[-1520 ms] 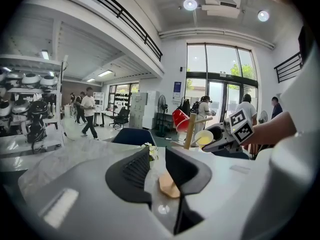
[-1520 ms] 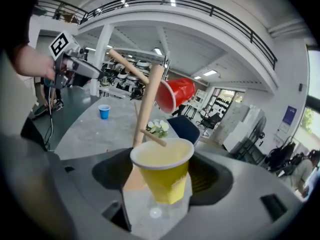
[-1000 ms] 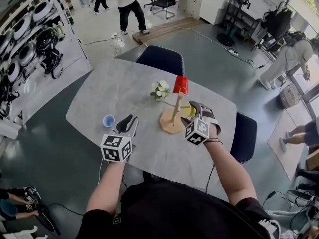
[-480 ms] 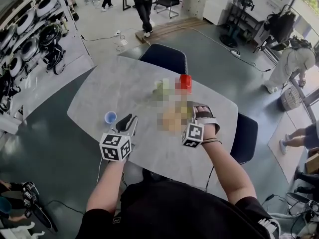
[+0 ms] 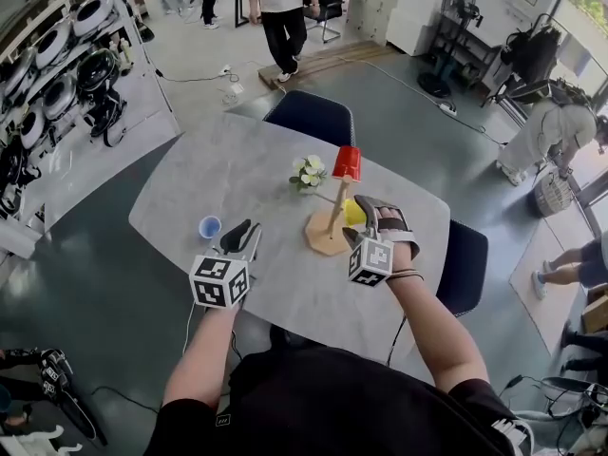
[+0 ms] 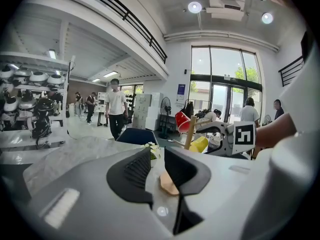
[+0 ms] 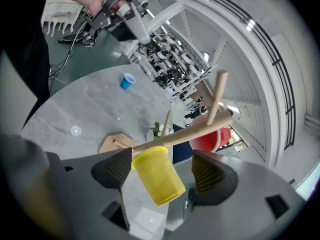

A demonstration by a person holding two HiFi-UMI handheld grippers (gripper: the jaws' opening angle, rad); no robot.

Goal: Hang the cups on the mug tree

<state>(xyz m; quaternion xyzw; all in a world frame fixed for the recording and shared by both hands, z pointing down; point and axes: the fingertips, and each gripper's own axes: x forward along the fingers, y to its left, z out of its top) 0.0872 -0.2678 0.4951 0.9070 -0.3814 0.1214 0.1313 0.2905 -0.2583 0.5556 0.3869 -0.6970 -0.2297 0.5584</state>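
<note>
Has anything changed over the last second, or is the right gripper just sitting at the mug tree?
The right gripper rolled a little at the wrist and hardly shifted. Its jaws stand apart round the yellow cup, which hangs on a peg of the mug tree. A background person walked right. Unchanged: left gripper open and empty, blue cup on the table, red cup on the tree.

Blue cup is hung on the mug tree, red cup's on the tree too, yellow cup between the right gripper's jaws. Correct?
No. The blue cup stands on the table near the left gripper, not on the mug tree; the head view shows it. The red cup is on the tree and the yellow cup is between the jaws of the right gripper.
</note>
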